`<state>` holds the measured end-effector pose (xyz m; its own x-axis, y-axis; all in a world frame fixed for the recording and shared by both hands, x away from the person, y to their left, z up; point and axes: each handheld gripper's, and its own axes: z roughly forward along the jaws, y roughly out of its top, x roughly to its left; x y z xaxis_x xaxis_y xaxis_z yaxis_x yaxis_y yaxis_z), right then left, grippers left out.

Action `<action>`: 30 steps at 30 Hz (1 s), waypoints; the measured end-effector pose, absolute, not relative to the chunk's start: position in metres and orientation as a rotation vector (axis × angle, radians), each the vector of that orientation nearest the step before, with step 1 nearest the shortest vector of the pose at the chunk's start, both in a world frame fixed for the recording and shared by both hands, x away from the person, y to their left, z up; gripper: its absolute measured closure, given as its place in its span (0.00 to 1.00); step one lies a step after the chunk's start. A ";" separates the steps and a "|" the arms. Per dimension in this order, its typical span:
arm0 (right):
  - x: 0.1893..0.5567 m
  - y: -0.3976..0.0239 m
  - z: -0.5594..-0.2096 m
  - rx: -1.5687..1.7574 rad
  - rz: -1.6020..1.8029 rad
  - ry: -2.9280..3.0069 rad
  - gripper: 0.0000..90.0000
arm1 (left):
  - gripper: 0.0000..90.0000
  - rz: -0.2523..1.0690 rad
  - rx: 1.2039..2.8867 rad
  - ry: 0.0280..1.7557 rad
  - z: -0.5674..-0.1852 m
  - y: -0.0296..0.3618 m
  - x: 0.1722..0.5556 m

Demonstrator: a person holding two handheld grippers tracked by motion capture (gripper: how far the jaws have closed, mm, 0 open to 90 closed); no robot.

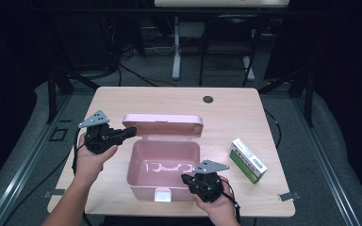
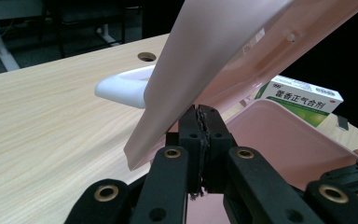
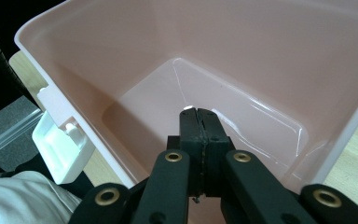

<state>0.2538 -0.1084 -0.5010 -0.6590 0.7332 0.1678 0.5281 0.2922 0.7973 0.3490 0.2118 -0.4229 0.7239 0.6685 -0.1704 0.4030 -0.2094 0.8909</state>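
High view: pink box (image 1: 162, 170) is sitting at centre frame on the table (image 1: 122, 101), its lid (image 1: 162, 125) standing open behind it. Left gripper (image 1: 131, 132), centre-left of the frame, is reaching to the lid's left end; whether it is touching cannot be told from here. Right gripper (image 1: 185, 178), lower centre, is hovering at the box's front right corner. A green-and-white carton (image 1: 248, 160) is lying right of the box, apart from it.

Left gripper view (image 2: 200, 112): jaws are pressing together with nothing between them, tips just under the lid's slanted edge (image 2: 205, 51). This view is also showing the lid's white handle (image 2: 121, 86) at centre left and printed characters on the carton (image 2: 303, 98) at right.

Right gripper view (image 3: 199, 114): jaws are closing on nothing, pads together, pointing into the box's bare interior (image 3: 242, 56). A white latch (image 3: 60, 140) is hanging on the box's wall at lower left.
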 end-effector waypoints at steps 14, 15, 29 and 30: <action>0.254 -0.107 -0.502 1.151 1.299 2.314 0.98 | 0.98 0.299 1.837 0.869 -0.430 0.213 0.355; 0.254 -0.107 -0.502 1.151 1.299 2.314 0.98 | 0.98 0.299 1.837 0.869 -0.430 0.213 0.355; 0.254 -0.107 -0.503 1.145 1.302 2.313 0.97 | 0.98 0.287 1.842 0.896 -0.440 0.213 0.362; 0.254 -0.107 -0.503 1.144 1.300 2.313 0.97 | 0.98 0.289 1.849 0.896 -0.441 0.213 0.362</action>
